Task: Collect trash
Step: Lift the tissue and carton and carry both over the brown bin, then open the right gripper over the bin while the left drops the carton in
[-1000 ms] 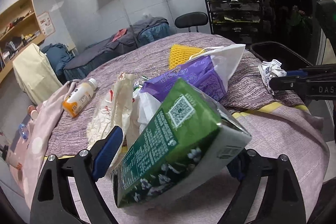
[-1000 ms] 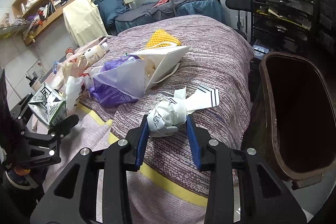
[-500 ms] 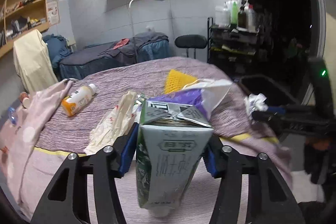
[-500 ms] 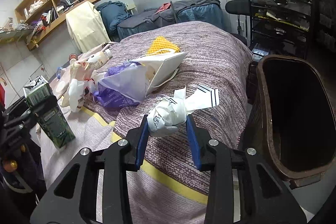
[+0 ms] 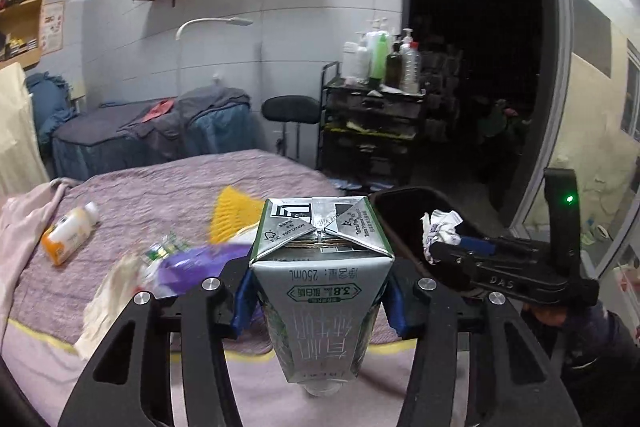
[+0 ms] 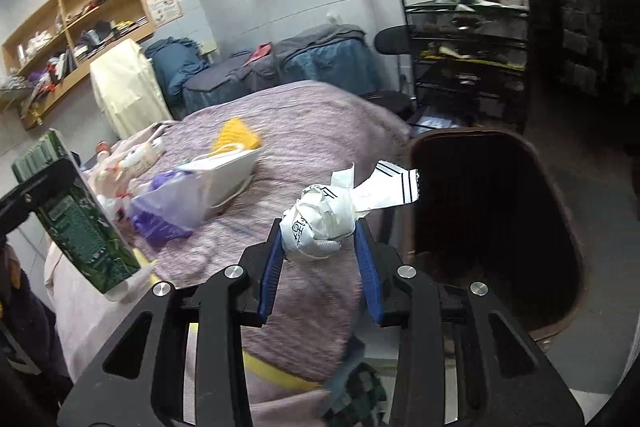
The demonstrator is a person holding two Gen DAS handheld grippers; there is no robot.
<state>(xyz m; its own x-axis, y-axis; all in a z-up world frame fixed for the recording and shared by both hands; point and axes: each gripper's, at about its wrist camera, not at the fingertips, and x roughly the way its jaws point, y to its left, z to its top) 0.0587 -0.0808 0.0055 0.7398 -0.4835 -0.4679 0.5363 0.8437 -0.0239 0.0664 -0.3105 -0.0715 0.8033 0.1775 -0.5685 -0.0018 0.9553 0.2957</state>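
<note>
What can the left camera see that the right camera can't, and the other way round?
Only the left view shows the silver top of the carton, upside-down print on its face, and the green light on the right gripper.

Only the right view shows deep inside the brown bin, and the carton's green side.

Both show the carton clamped in the left gripper, the crumpled paper clamped in the right gripper, the purple bag, the yellow net and the bed.

green and silver carton (image 5: 321,291) – white crumpled wrapper (image 6: 320,223) with black stripes, purple bag (image 6: 168,205), yellow mesh (image 6: 236,135), dark brown bin (image 6: 560,227), mauve bedspread (image 6: 320,131).
</note>
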